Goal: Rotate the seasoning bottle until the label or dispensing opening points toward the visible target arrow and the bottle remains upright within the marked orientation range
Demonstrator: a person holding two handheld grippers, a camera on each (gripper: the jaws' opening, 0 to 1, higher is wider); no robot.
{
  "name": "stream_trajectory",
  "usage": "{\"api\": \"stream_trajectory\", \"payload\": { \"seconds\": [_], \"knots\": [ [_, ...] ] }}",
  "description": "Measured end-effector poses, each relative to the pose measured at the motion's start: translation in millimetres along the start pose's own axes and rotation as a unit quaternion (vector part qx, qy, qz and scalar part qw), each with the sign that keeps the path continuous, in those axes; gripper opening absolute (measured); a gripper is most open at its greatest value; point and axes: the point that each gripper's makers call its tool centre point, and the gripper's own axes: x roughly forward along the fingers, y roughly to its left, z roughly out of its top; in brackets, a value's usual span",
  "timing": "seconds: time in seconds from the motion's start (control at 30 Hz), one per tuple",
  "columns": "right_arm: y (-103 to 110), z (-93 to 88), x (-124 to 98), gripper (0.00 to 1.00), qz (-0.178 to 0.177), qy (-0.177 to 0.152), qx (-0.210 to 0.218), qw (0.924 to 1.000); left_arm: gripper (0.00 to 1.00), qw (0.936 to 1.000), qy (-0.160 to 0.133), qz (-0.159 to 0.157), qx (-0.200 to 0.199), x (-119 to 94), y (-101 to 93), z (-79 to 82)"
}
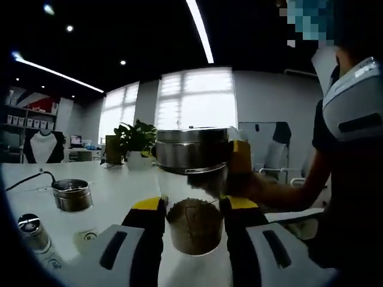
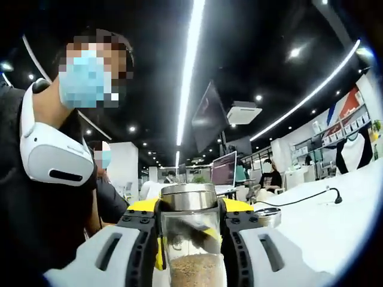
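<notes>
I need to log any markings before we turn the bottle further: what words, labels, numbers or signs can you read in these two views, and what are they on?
None can be read.
A small square tag on the white table: dark mark, too small to read.
Seasoning bottle glass: faint outline, no legible text.
Items on the far shelves: too blurred.

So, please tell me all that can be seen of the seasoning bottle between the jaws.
The seasoning bottle is a clear jar, glass or plastic, with a wide metal-looking cap. Brown granules fill its lower part; the upper part is empty. It stands upright above the white table. The left gripper clamps its body, and the right gripper clamps it from the opposite side.
</notes>
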Motion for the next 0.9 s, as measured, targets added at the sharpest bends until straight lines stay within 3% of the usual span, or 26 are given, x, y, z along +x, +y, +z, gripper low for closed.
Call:
{"api": "stream_trajectory", "payload": {
  "seconds": [0.43,0.5,0.53,0.63,0.77,0.9],
  "knots": [
    [-29,-18.6,7,0.4,-0.094,0.033,-0.002,0.995,0.41,0.9948,0.034,0.095,0.011,-1,28.3,-18.5],
    [-33,-22.0,9,0.41,-0.119,0.044,-0.017,0.9918,0.41,0.9927,0.035,0.114,0.01,-2,32.8,-19.8],
    [-38,-25.3,10,0.42,-0.138,0.057,-0.037,0.9881,0.41,0.9887,0.039,0.144,0.014,-3,38.6,-20.5],
    [-44,-29.7,13,0.44,-0.168,0.075,-0.071,0.9804,0.41,0.98,0.059,0.183,0.051,-1,43.8,-22.3],
    [-48,-26.4,14,0.46,-0.19,0.06,-0.066,0.9777,0.41,0.9798,0.044,0.192,0.035,2,44.7,-20.1],
    [-52,-30.2,14,0.5,-0.22,0.077,-0.089,0.9684,0.41,0.9778,0.044,0.203,0.029,5,44.5,-21.2]
  ]
}}
